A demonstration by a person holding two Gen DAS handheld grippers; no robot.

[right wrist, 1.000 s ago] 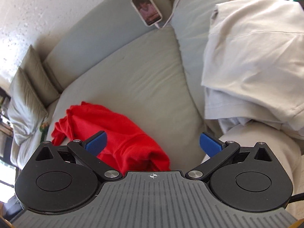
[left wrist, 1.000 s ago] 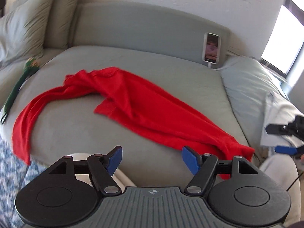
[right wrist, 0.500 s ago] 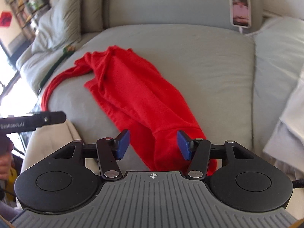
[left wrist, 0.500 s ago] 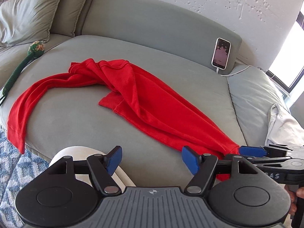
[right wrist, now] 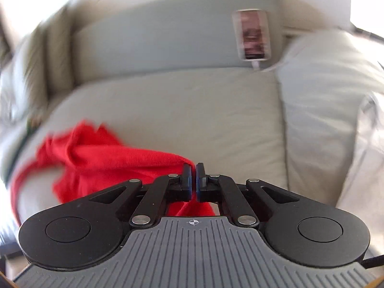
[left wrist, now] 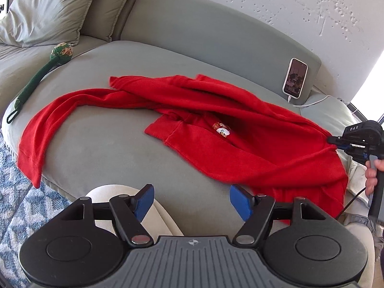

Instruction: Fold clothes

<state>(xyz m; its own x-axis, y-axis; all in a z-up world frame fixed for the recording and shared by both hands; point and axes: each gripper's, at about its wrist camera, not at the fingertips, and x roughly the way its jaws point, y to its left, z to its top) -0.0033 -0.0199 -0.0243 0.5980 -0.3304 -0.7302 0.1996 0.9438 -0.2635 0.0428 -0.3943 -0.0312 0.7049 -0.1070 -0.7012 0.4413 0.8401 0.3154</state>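
Shirt (left wrist: 240, 148) position is what the next bit hangs on: the red garment is sprawled across the grey sofa cushion (left wrist: 96, 144), bunched and twisted, with its long axis running diagonally in the left wrist view, from the sleeve draped over the cushion's front-left edge up through the middle and down to the corner at the far right. That right-hand corner is pinched by the right gripper (right wrist: 193, 180), whose jaws have just been closing and are now pressed together on a fold of the red cloth, with the fabric pulled taut toward them. The left gripper (left wrist: 192, 200) is held spread, nothing between its blue pads, hovering over the cushion's front edge; the shirt's lower hem is just ahead and to its right, the dangling sleeve well off to its left. So the hem's near stretch is judged the closer target for the left hand. A printed patch (left wrist: 222, 129) is showing mid-body, and a phone (left wrist: 294, 78) is propped against the backrest beyond, well apart from the cloth.
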